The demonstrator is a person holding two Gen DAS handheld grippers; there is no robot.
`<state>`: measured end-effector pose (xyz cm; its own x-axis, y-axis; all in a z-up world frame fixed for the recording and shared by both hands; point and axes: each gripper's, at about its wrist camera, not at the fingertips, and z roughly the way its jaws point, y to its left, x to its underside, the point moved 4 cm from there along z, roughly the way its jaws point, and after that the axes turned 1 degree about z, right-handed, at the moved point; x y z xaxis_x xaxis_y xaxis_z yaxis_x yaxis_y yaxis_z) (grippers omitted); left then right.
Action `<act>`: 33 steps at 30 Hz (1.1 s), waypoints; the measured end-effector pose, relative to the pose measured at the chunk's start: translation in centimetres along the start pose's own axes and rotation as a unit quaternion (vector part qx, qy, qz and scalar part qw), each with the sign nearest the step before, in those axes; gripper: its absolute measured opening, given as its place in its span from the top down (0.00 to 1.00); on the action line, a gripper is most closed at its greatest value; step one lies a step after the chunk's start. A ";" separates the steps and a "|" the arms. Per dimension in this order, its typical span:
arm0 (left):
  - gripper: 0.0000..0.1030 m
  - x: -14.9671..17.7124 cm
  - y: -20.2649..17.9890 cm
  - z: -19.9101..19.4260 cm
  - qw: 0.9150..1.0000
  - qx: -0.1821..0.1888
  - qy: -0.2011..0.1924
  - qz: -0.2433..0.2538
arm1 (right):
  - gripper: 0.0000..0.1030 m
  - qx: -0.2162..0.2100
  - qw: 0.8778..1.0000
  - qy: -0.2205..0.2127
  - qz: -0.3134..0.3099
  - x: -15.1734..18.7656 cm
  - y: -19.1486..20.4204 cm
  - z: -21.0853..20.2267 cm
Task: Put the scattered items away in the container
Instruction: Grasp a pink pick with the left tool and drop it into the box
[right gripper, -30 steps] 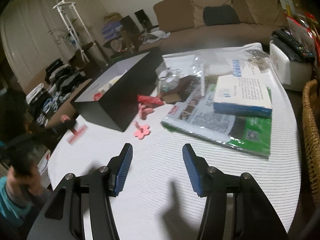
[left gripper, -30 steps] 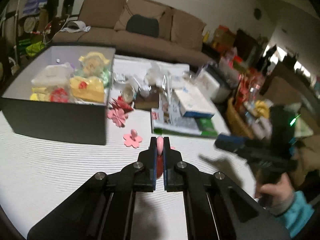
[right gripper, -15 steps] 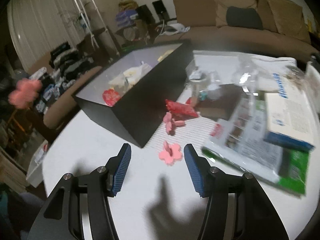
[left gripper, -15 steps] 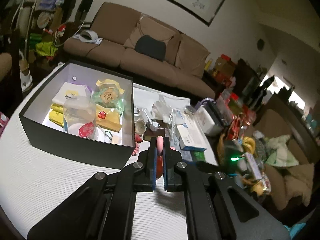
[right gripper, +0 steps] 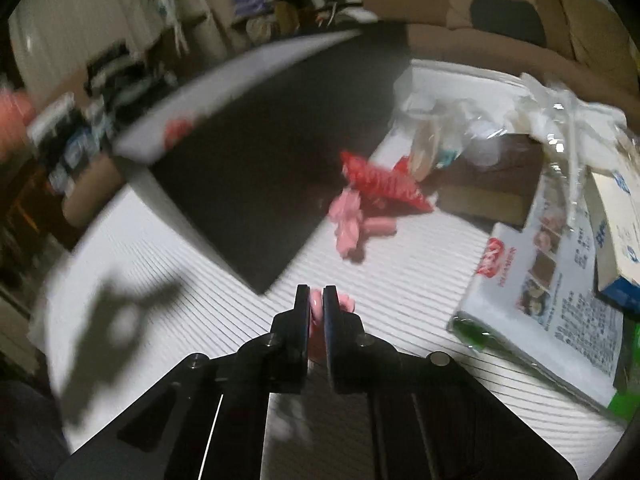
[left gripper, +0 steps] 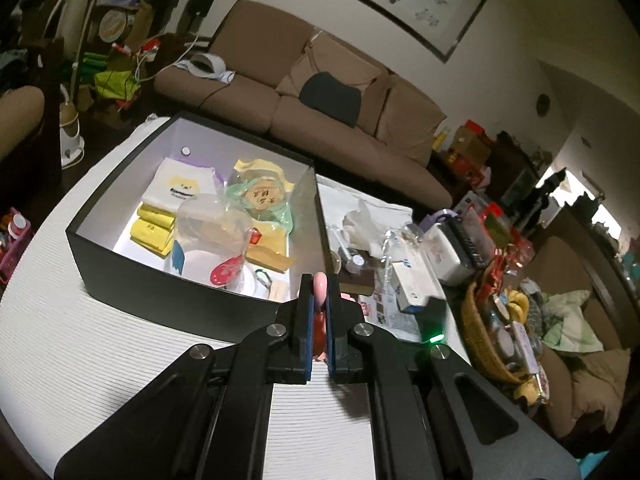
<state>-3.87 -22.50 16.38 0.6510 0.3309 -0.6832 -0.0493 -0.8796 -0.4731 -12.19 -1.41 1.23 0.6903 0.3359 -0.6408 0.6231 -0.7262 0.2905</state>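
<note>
The black box (left gripper: 132, 280) with a white inside holds yellow packets, a plastic cup and other items. My left gripper (left gripper: 319, 292) is shut on a pink flower piece (left gripper: 319, 286) and holds it above the table, just short of the box's near right corner. In the right wrist view the box (right gripper: 260, 168) stands left of centre. My right gripper (right gripper: 316, 304) is shut on another pink flower piece (right gripper: 315, 306) low over the table. One more pink flower piece (right gripper: 352, 224) and a red wrapper (right gripper: 380, 184) lie by the box's side.
A magazine (right gripper: 552, 288) with a white and blue carton (right gripper: 616, 216) on it lies at the right. Clear plastic bags and a brown box (right gripper: 496, 184) crowd the back. A wicker basket (left gripper: 492, 344) of goods stands off the table's right edge. A sofa (left gripper: 320, 120) is behind.
My left gripper has lifted its pink flower and carried it toward the box. My right gripper moved in to the loose pink flower on the table and shut on it.
</note>
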 end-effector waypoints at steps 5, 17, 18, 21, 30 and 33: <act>0.96 -0.6 0.3 1.9 1.000 -0.018 0.012 0.013 | 0.94 -0.008 1.000 -0.023 0.002 -3.2 -0.1 -4.3; 0.96 -2.3 0.4 10.6 0.995 -0.063 0.066 0.038 | 0.34 0.038 0.999 0.022 0.011 -4.6 -1.4 1.2; 0.96 -2.2 0.7 11.1 0.995 -0.062 0.068 0.031 | 0.37 0.040 0.999 0.026 0.008 -4.5 -1.5 2.0; 0.96 -2.0 1.2 11.9 0.995 -0.060 0.074 0.027 | 0.60 0.051 0.998 0.039 -0.015 -4.2 -1.4 4.1; 0.87 -1.7 1.8 14.2 0.992 -0.067 0.101 0.026 | 0.91 0.051 0.995 0.035 -0.082 -4.1 -0.4 5.4; 0.47 -2.0 2.1 13.7 0.993 -0.070 0.090 0.013 | 0.93 0.051 0.995 0.037 -0.081 -3.9 -0.3 4.9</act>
<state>-15.66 -20.27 9.11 0.7759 0.2525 -0.5781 0.0302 -0.9302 -0.3658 -16.89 -5.49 0.16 0.6122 0.4939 -0.6174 0.6904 -0.7146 0.1129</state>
